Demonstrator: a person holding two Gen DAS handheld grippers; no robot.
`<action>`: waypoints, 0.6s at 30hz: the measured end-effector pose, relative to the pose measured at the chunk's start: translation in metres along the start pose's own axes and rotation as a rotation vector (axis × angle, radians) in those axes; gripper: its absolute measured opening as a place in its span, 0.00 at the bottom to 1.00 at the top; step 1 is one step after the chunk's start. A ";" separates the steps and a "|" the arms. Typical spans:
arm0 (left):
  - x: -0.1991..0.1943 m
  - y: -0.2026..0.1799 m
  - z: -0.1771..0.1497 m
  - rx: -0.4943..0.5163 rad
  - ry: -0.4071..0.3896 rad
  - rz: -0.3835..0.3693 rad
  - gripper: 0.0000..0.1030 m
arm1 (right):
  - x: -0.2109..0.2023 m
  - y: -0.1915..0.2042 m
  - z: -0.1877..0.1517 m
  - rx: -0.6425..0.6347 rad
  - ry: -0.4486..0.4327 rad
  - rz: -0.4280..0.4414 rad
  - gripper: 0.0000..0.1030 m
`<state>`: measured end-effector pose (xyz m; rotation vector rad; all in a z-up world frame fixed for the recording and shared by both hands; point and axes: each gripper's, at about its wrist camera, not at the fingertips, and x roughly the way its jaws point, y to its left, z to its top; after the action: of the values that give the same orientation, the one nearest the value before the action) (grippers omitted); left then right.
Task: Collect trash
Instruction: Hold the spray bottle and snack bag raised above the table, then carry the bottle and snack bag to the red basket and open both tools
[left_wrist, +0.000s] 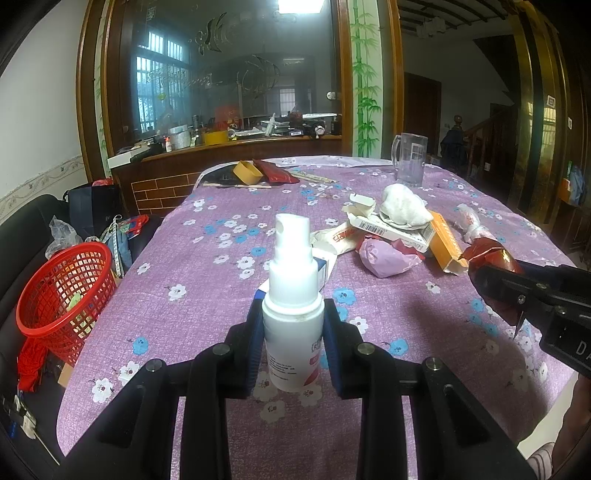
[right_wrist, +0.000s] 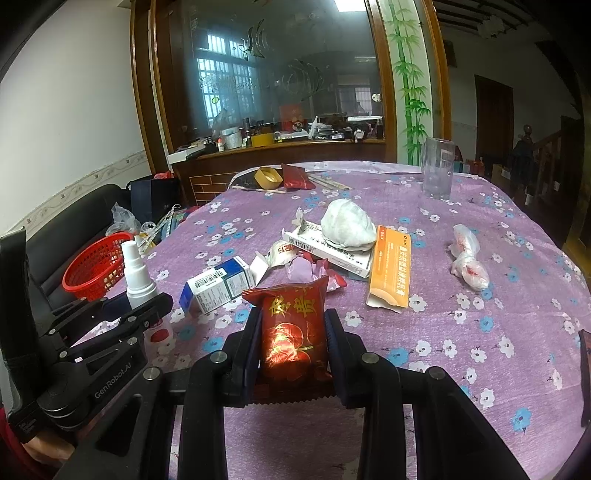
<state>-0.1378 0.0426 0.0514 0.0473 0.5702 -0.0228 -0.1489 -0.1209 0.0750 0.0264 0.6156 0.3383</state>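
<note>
While both my hands hover over the purple flowered tablecloth (left_wrist: 207, 280), my left gripper (left_wrist: 293, 332) is clamped around a white plastic spray bottle (left_wrist: 293, 295), which stands upright between the pads. My right gripper (right_wrist: 293, 343) squeezes a shiny red foil snack packet with gold characters (right_wrist: 293, 325), upright too.

Left of the table, beside a black sofa, sits a red plastic mesh basket (left_wrist: 64, 288); a small pale green scrap lies inside it, and I cannot make out more.

Farther out on the cloth lies the rest of the litter: a blue-and-white carton (right_wrist: 218, 286) on its side, a crumpled lilac paper (left_wrist: 384, 256), a long orange box (right_wrist: 389, 267) with an open end, a white wadded tissue (right_wrist: 347, 223) resting on a flat white box (right_wrist: 332, 249), and a knotted clear bag (right_wrist: 467, 260) to the right. At the far right stands a clear glass mug (left_wrist: 410, 158), seemingly empty.
</note>
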 end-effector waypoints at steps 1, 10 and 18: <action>0.000 0.000 0.000 0.000 0.000 -0.001 0.28 | 0.000 0.000 0.000 0.000 -0.001 0.000 0.35; 0.000 0.000 0.000 0.000 0.002 -0.001 0.28 | 0.000 0.000 0.000 0.001 0.000 0.000 0.35; 0.000 0.001 -0.001 -0.004 0.001 0.000 0.28 | 0.003 0.001 -0.003 0.002 0.009 0.006 0.35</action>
<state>-0.1384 0.0437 0.0510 0.0438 0.5713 -0.0215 -0.1485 -0.1189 0.0709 0.0286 0.6249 0.3442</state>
